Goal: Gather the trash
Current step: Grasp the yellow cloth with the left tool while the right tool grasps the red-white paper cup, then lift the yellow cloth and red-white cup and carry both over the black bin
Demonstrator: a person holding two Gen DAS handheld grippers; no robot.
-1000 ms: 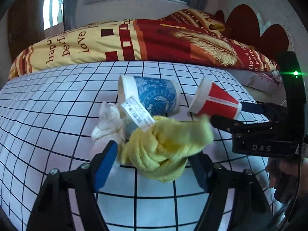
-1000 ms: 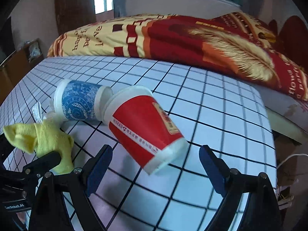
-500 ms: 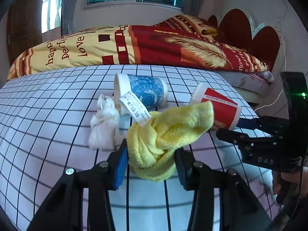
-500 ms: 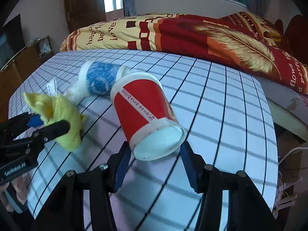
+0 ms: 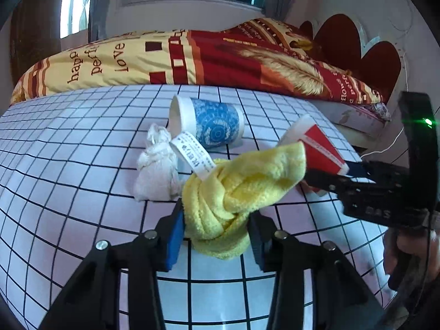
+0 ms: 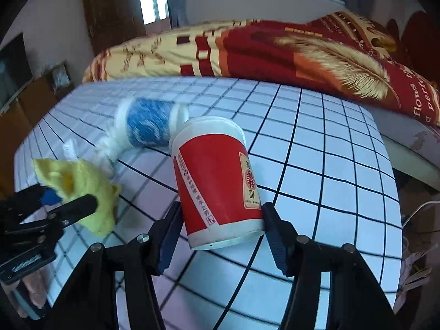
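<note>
Left hand-held gripper (image 5: 216,229) clamped on knotted yellow cloth (image 5: 236,192), now raised off the gridded surface (image 5: 68,165); a second earlier, pads apart beside the cloth. Right hand-held gripper (image 6: 221,233) clamped on red paper cup (image 6: 217,184), base toward camera, tilted up from the surface; a second earlier, lying on its side between open pads. Blue patterned cup (image 5: 209,126) lying sideways behind, crumpled white tissue (image 5: 156,170) just beside its mouth. White label (image 5: 192,156) projecting from the cloth. Bed with red-and-yellow quilt (image 5: 192,55) beyond.
</note>
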